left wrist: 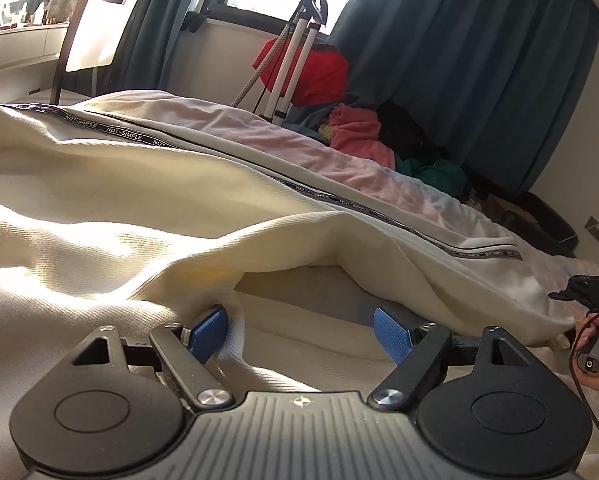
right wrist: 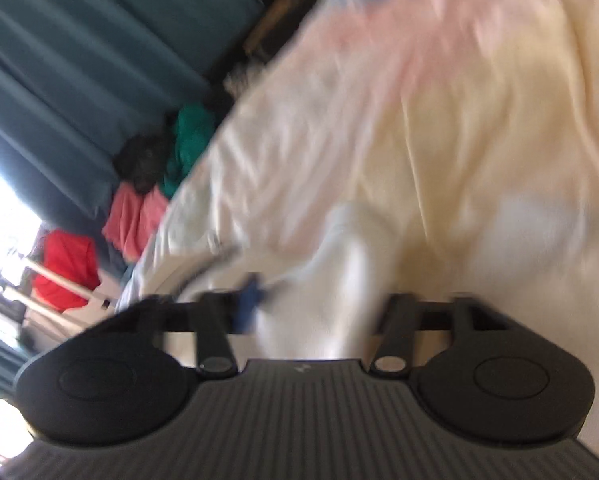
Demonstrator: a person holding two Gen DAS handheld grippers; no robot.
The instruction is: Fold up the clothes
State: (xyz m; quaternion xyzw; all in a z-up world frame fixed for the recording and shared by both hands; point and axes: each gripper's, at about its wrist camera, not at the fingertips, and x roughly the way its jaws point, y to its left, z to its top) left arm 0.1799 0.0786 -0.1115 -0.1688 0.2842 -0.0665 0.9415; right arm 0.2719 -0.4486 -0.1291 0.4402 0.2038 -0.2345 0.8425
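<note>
Left gripper [left wrist: 301, 334] fingers spread wide, nothing clamped, resting at the hem of the cream garment [left wrist: 139, 200] spread on the bed [left wrist: 339, 168]. Right gripper [right wrist: 299, 308] blurred; fingers nearly closed, pale fabric bunched between them. Beyond the garment: clothes pile [left wrist: 359, 136], teal curtains [left wrist: 479, 60].

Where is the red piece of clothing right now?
In the left wrist view the red piece of clothing sits top centre, behind the white tripod legs, beside the teal curtain and above the pink crumpled garment.
</note>
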